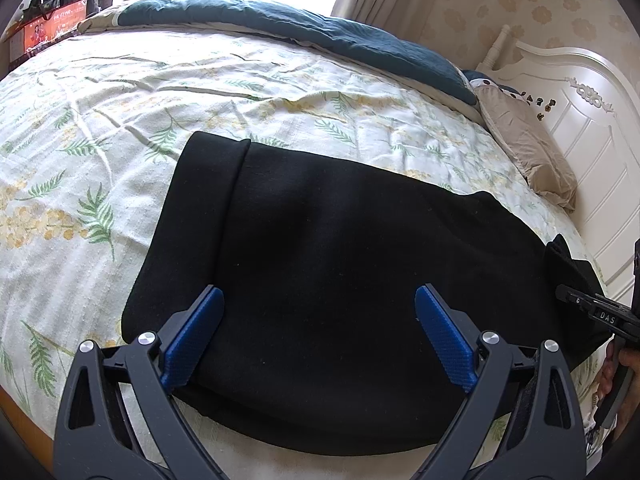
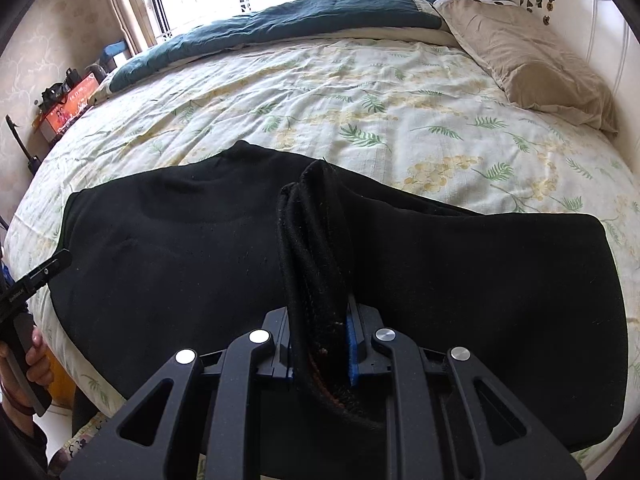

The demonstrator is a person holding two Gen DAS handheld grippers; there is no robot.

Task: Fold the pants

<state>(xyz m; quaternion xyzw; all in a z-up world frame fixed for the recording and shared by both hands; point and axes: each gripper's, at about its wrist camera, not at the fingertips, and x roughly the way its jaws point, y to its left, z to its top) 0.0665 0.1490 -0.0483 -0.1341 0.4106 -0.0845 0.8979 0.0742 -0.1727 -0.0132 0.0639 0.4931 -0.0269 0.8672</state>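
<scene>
Black pants [image 1: 320, 248] lie spread across the leaf-patterned bed sheet [image 1: 120, 112], near the bed's front edge. My left gripper [image 1: 319, 304] is open, its blue pads [image 1: 196, 340] wide apart just above the pants, holding nothing. My right gripper [image 2: 320, 320] is shut on a bunched fold of the pants' edge [image 2: 312, 240], lifted a little above the rest of the pants [image 2: 160, 260]. The right gripper's body also shows at the right edge of the left wrist view [image 1: 600, 316].
A dark teal quilt [image 1: 280, 24] lies along the far side of the bed. A beige pillow [image 2: 532, 64] lies by the white headboard [image 1: 592, 128]. A red box and clutter [image 1: 52, 28] stand beyond the bed's far left corner.
</scene>
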